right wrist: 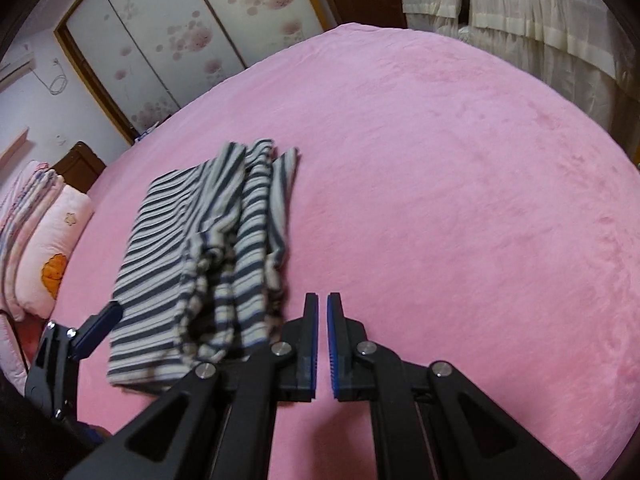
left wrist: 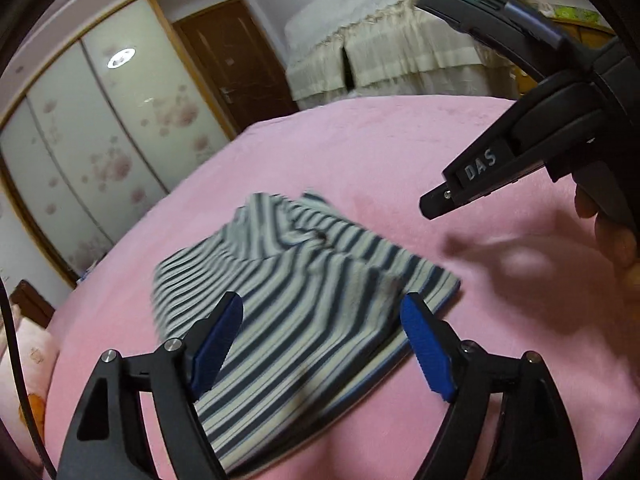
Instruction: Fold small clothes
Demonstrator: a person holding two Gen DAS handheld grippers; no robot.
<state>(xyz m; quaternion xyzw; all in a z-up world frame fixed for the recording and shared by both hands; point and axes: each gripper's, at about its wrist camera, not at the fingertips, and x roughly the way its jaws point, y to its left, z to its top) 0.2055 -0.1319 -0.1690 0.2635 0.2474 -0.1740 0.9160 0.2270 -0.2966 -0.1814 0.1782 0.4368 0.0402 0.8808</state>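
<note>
Shirt (left wrist: pixel 304 300) folded approx in half on bed (right wrist: pixel 460 160), top layer still bunched; left tongs (left wrist: pixel 322 344) open/empty, right tongs (right wrist: pixel 322 344) closed/empty — needs smoothing + prob 1 more fold.

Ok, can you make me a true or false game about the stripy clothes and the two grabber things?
1. The striped garment lies on a pink bed cover. True.
2. The left gripper is squeezing the garment. False: its jaws stand wide open, nothing pinched between the pads.
3. The right gripper is shut. True, and it holds nothing.
4. The garment is spread out perfectly flat. False: it is bunched and partly folded over itself.
5. The wardrobe doors have pink flowers on them. True.
</note>
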